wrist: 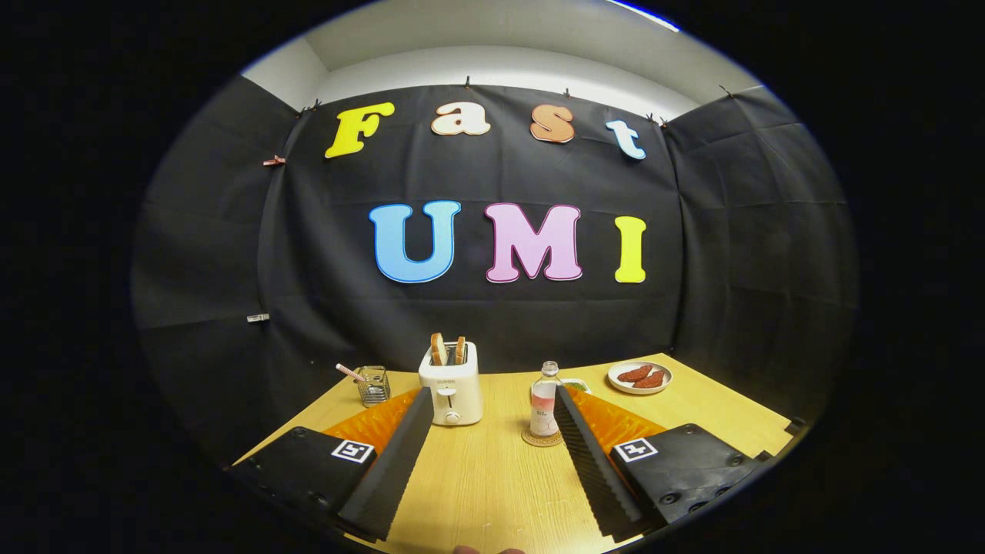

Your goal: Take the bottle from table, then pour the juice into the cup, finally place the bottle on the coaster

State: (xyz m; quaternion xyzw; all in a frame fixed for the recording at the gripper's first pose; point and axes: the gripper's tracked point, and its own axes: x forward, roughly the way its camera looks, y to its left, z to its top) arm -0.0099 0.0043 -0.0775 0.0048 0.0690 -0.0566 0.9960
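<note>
A small clear bottle [544, 406] with pink juice and a pale label stands upright on a round cork coaster [541, 439]. It is on the wooden table [492, 477], just inside the tip of the right finger. My gripper [492, 394] is open, its fingers spread wide, and nothing is held between them. A glass cup [374, 385] with a straw in it stands at the far left of the table, beyond the left finger.
A white toaster [451, 385] with two slices of toast sticking up stands just ahead of the left fingertip. A white plate [639, 377] with reddish food sits at the far right. A small green item [575, 383] lies behind the bottle.
</note>
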